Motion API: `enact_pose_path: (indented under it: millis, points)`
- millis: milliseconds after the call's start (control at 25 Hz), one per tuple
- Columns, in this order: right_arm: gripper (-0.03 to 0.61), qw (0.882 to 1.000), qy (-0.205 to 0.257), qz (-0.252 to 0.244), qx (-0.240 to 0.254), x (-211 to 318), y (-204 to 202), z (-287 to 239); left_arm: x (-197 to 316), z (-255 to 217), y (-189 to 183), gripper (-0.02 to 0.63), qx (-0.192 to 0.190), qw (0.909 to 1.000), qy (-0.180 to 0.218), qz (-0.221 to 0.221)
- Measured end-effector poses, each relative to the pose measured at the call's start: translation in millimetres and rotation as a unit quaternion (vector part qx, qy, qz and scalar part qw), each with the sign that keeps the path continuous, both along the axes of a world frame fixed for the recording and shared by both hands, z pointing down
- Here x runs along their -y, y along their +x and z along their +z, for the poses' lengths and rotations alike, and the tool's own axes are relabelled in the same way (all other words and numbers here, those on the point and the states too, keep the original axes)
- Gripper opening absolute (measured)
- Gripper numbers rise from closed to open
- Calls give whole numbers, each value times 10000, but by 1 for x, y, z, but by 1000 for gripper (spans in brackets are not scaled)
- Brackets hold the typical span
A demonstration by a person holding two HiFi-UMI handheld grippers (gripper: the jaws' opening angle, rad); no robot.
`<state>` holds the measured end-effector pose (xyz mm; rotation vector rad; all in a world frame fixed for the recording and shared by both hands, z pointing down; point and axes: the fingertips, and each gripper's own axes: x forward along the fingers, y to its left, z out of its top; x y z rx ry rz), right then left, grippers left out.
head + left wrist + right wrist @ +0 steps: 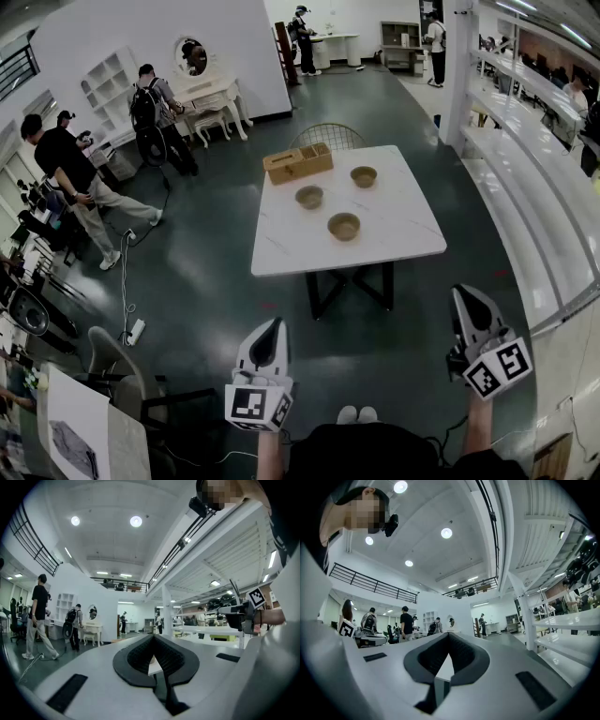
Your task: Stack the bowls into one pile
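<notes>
On the white table (403, 239) far ahead, three tan round bowls (344, 226) sit apart, likely light, stiff, slippery: pinch each rim. Your left gripper (269, 337) and right gripper (468, 311) are closed, empty, well short.

On the table (398, 234), reckoned from its middle, the left bowl (309, 197) is placed at 9 o'clock, the far bowl (364, 176) at 1 o'clock and the near bowl (344, 226) at 6 o'clock, all apart. A box (298, 162) is set at 11 o'clock by the far edge, and a chair (326, 138) is tucked behind at 12 o'clock.
</notes>
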<state>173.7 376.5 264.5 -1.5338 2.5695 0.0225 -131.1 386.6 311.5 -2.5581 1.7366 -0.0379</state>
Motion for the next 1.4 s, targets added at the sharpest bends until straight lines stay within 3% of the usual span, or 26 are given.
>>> enact_pose_path:
  millis: [440,680,800,1120,1400]
  points:
    - [14,9999,-25,-79,-147,-12,6,13,-18,8,8,14,34,9996,-195,-185]
    - [14,9987,-13,-118,491,-21,18,14,-31,15,24,14,1,9992,-292,-270]
    - [14,9984,-25,-150,547,-19,22,15,-30,17,32,14,-33,9992,-299,-255]
    - [14,9971,-177,-216,701,3,23,24,-7,21,33,14,-73,9989,-369,-280]
    - [14,9974,-194,-221,651,56,15,26,56,18,26,15,-263,9986,-357,-277]
